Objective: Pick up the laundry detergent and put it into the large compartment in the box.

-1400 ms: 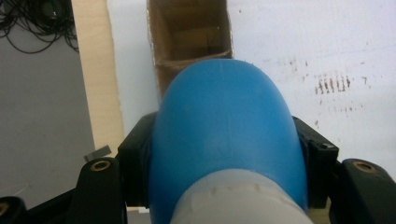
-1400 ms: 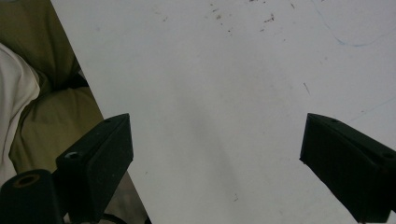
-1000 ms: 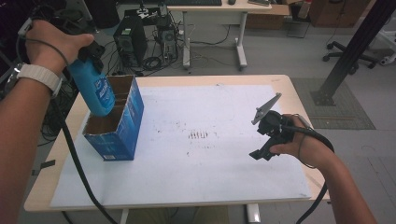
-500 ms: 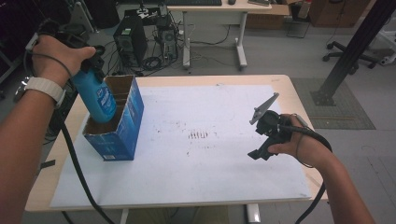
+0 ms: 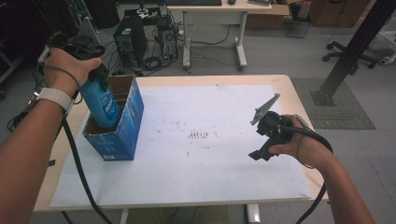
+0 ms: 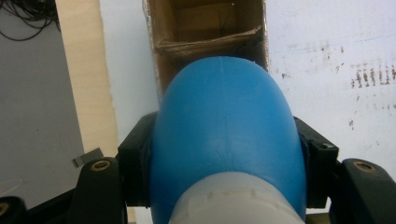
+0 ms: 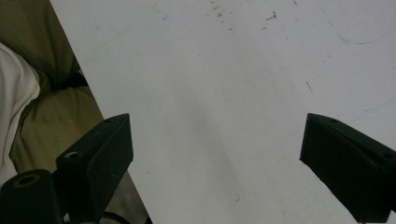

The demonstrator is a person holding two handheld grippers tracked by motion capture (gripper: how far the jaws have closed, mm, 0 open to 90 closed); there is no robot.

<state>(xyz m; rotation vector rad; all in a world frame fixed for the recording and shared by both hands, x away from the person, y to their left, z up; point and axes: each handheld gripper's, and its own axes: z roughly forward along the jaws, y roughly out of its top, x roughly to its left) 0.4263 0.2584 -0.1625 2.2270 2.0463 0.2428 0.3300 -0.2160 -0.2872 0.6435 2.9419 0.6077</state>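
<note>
White-papered tabletop (image 5: 224, 177) — blue bottle (image 5: 103, 105) clamped in left tool (image 6: 224, 158), kept upright, lowered centred into box (image 5: 122, 135); right tool (image 7: 217, 154) spread apart, idle.

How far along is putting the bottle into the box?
Done: the left gripper is shut on the bottle and holds it over the box. In hand: its base is inside the opening. Left: set it down, let go. The right gripper is open above the table.

Smooth, glossy plastic is seen on the blue bottle (image 6: 224, 135); matt brown cardboard inside the box (image 5: 122, 88); stained white paper on the bench (image 5: 219, 186).
</note>
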